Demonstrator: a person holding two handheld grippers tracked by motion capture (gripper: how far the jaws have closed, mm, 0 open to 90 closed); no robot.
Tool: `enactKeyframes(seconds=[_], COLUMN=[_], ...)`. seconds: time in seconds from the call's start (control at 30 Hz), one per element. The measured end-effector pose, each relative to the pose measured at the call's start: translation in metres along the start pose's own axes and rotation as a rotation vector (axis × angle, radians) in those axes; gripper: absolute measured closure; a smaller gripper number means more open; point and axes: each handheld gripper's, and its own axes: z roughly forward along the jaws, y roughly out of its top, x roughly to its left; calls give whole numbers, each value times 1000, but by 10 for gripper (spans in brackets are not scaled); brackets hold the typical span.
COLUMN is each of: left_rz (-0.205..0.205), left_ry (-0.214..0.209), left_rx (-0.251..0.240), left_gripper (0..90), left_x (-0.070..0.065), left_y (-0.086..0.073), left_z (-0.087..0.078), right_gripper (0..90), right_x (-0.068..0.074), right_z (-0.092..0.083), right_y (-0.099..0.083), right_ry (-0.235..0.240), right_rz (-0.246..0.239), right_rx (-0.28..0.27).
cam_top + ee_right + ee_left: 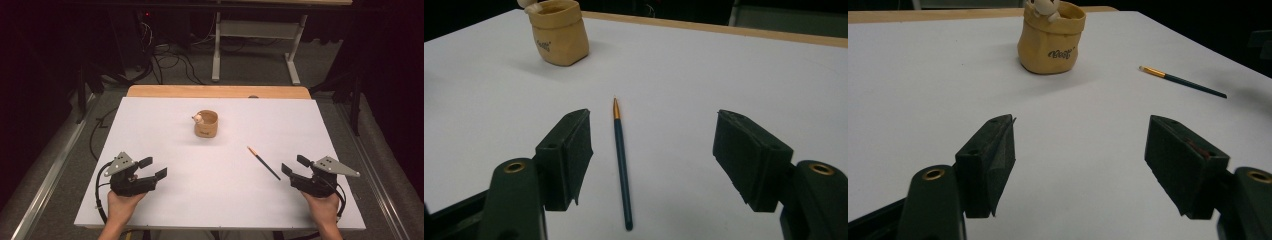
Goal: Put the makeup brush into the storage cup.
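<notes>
White surface (165, 200) is lying untouched: both claws, left claw (154, 168) and right claw (294, 165), are waiting released, paintbrush (263, 163) and pouch (206, 124) not yet handled.

My high view looks forward and down over the whole table (150, 200). Each gripper view sits low and close, facing across it. All three share the pot (206, 124) (1050, 42) (559, 35) and brush (263, 163) (1182, 81) (621, 160).
</notes>
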Motion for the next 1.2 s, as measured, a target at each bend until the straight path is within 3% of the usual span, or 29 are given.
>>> enactKeyframes(seconds=[1.2], left_rz=[0], left_ry=[-3], left_rx=[9], left_gripper=[288], left_x=[-1], left_y=[0], left_z=[2], right_gripper=[349], right_x=[25], right_z=[31], right_y=[28], right_ry=[69], right_rz=[-48], right_rx=[-29])
